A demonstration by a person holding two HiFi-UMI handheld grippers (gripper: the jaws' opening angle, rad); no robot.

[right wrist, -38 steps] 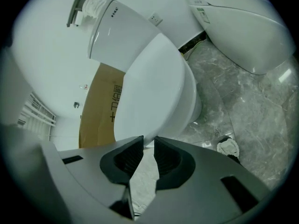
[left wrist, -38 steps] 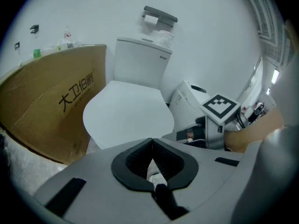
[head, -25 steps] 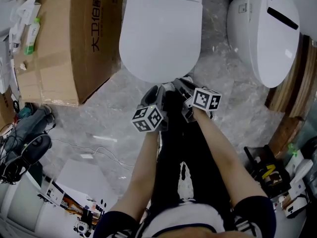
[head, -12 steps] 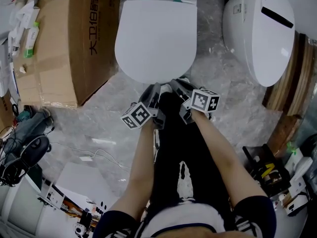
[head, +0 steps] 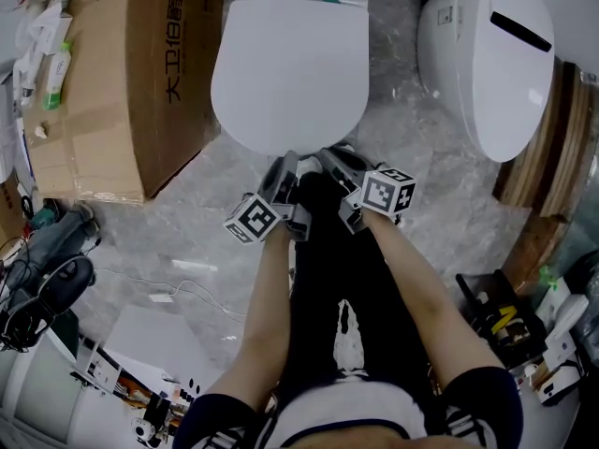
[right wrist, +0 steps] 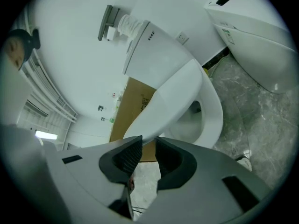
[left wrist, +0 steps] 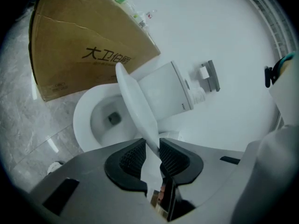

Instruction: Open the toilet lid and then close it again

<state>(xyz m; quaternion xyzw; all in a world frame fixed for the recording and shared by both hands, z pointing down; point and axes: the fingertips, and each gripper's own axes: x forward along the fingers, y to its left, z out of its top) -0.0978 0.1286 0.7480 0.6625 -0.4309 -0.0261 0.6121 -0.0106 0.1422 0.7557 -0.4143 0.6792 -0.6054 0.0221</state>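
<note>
The white toilet lid (head: pixel 285 73) is tilted up off the seat and shows the bowl (left wrist: pixel 100 120) under it in the left gripper view. At the lid's front rim, my left gripper (head: pixel 281 168) has the thin edge (left wrist: pixel 140 115) between its pads. Its jaws are closing and both pads touch the edge. My right gripper (head: pixel 329 159) is just to the right on the same rim. Its jaws (right wrist: pixel 148 153) are opening. The lid's rim (right wrist: pixel 173 101) sits at their tips, with bare cardboard showing through the gap.
A large cardboard box (head: pixel 122 73) stands close to the left of the toilet. A second white toilet (head: pixel 496 64) is to the right, with wooden boards (head: pixel 552 157) beyond it. Cables and tools (head: pixel 47 279) lie at the lower left. The person's legs (head: pixel 337 307) are under both grippers.
Both grippers have risen a little with the lid's front rim. The left gripper has rolled, and its marker cube has swung to the left.
</note>
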